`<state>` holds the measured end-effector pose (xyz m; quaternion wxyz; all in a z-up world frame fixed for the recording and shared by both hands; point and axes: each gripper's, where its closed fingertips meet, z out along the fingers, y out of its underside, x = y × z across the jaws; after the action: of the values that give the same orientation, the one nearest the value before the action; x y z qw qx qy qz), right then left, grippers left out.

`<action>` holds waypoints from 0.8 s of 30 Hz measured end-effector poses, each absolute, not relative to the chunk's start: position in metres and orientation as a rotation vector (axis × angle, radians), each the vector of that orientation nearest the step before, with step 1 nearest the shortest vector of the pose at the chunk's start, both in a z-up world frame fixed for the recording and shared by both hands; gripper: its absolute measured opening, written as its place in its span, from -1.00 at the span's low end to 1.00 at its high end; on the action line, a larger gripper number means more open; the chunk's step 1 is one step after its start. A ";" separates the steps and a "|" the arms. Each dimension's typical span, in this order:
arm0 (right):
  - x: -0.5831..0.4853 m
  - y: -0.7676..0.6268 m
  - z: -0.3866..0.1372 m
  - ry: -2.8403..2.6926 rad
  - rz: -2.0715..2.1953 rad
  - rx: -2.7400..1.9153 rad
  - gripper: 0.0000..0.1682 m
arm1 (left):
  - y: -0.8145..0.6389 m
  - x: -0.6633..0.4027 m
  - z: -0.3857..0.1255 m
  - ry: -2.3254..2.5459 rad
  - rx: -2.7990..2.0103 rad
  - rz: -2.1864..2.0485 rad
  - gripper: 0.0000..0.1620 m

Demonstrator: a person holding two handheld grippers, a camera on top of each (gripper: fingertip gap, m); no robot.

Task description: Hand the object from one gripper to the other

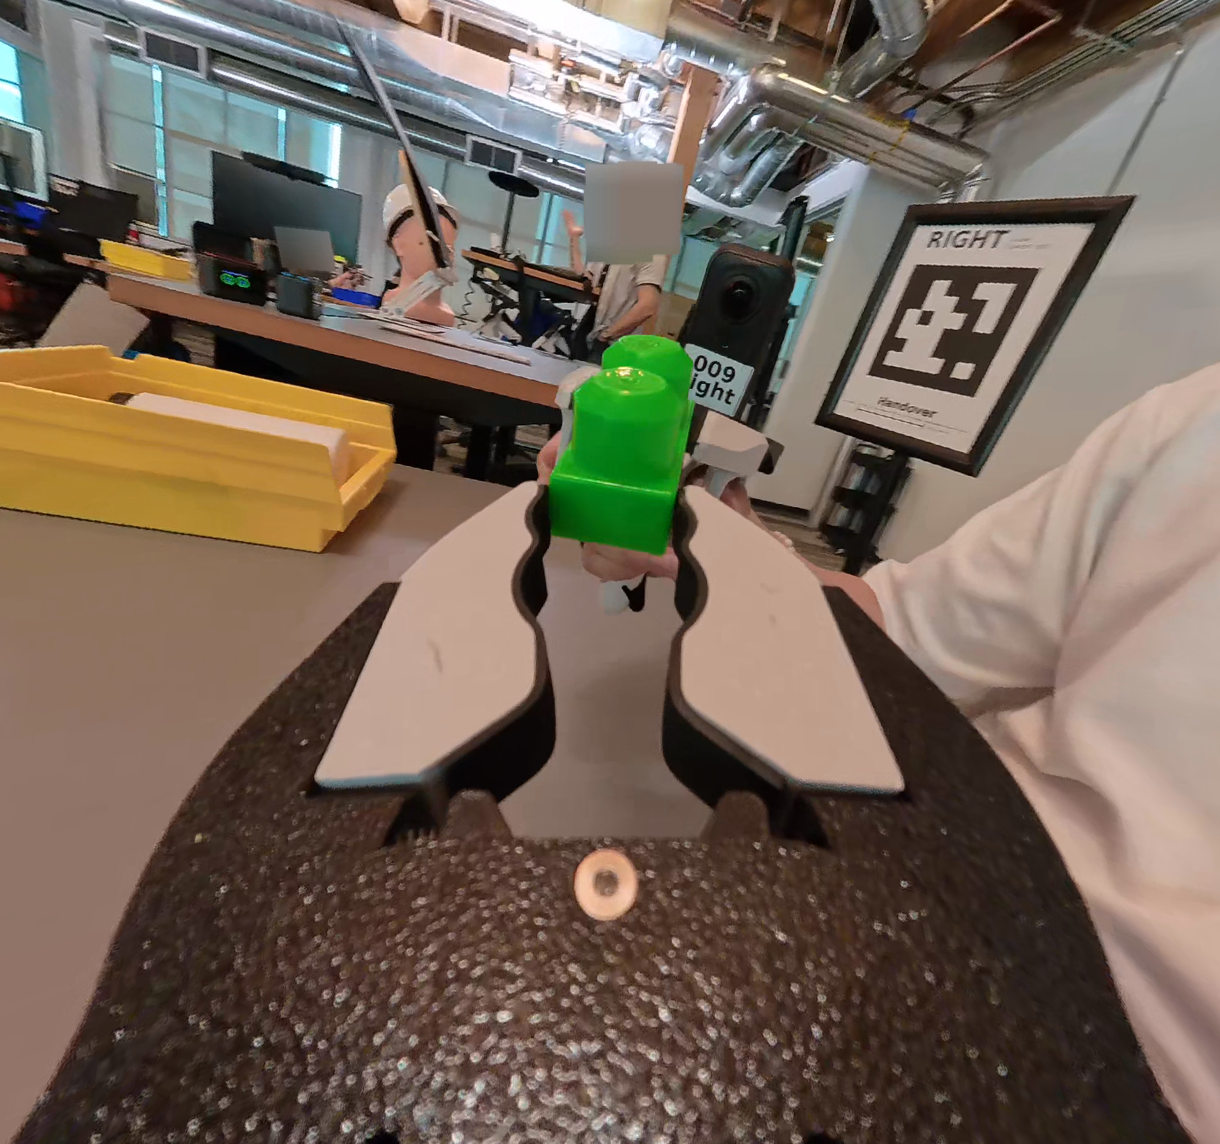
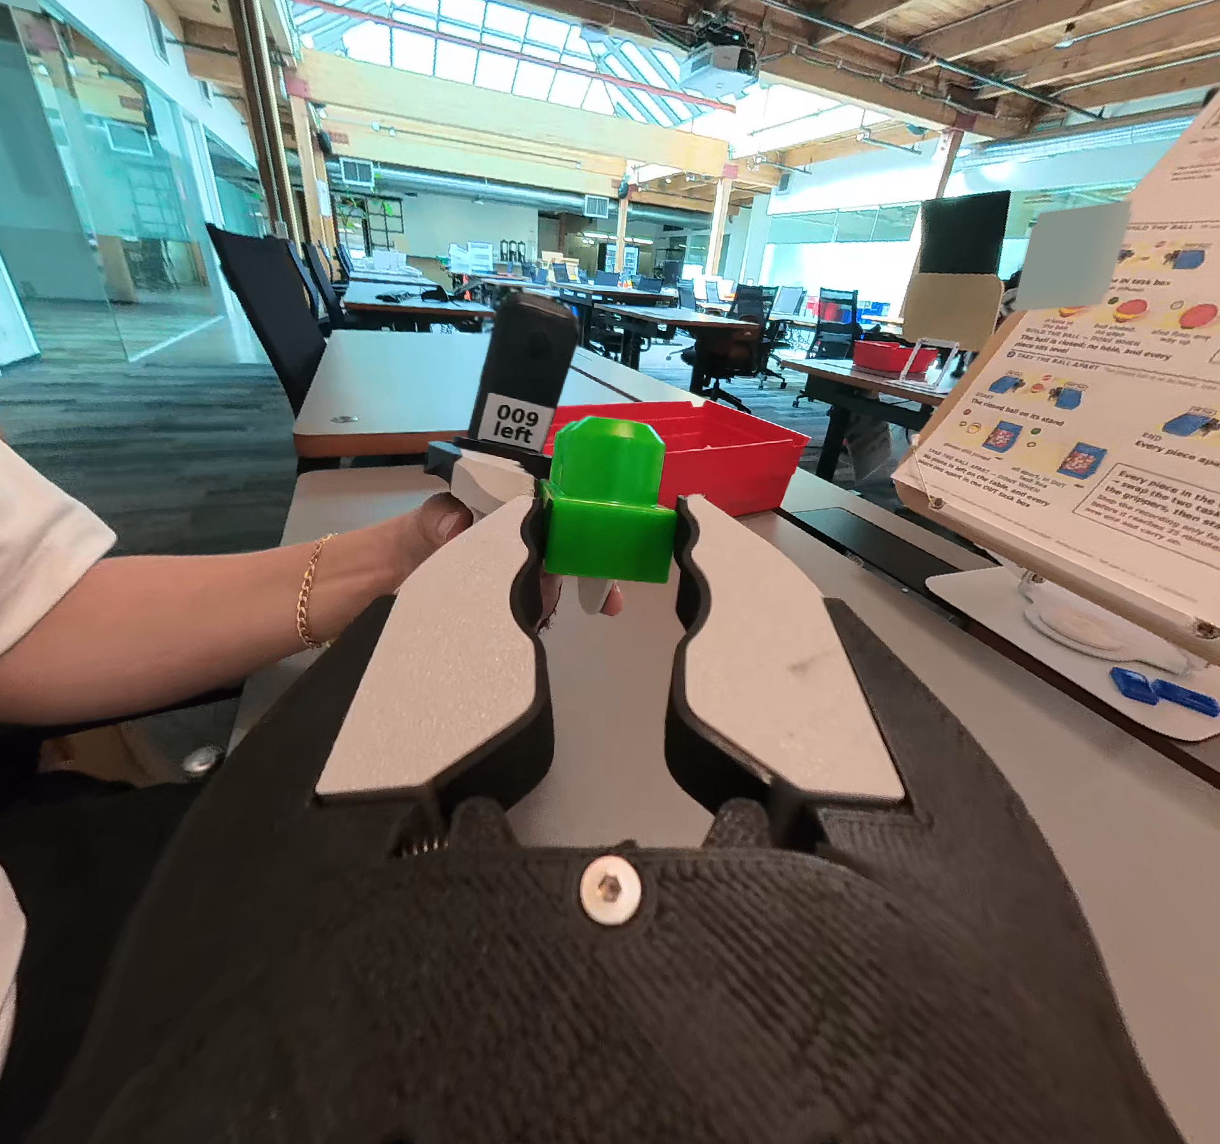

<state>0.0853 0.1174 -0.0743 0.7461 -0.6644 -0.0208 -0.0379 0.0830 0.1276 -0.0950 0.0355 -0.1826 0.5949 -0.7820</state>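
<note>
A bright green two-stud brick [image 1: 614, 452] is held in the air above the grey table [image 1: 165, 650]. In the left wrist view my left gripper [image 1: 610, 518] is shut on the near end of its base, both fingertips touching its sides. The right gripper's fingers [image 1: 729, 449] show behind the brick at its far end. In the right wrist view my right gripper [image 2: 607, 534] is shut on the brick [image 2: 604, 472] at the base. One of the left gripper's fingers [image 2: 492, 485] shows just beyond, on the left. Both grippers hold the brick at once.
A yellow bin [image 1: 198, 452] with a white block stands on the table to the left. A framed marker sign [image 1: 970, 333] stands at the right. A red bin [image 2: 713, 458] sits behind the brick. An instruction board [image 2: 1089, 452] and small blue pieces [image 2: 1162, 693] are at the right. The person's forearm [image 2: 198, 604] crosses from the left. Less than 4 cm separates the two grippers' tips.
</note>
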 end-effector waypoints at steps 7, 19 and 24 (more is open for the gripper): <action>0.078 0.114 -0.068 -0.098 -0.103 -1.420 -0.37 | 0.140 0.076 -0.091 1.777 -0.572 -2.750 -0.57; 0.054 0.112 -0.083 -0.490 -0.449 -1.492 -0.27 | 0.130 0.063 -0.111 2.070 -0.650 -2.893 -0.57; 0.060 0.119 -0.098 -0.568 -0.643 -1.596 -0.38 | 0.122 0.058 -0.119 2.179 -0.649 -2.849 -0.57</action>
<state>0.0605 0.1190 -0.0984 0.6169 -0.6931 -0.2468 -0.2795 0.0577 0.1223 -0.1193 -0.2490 -0.1724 0.5790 -0.7570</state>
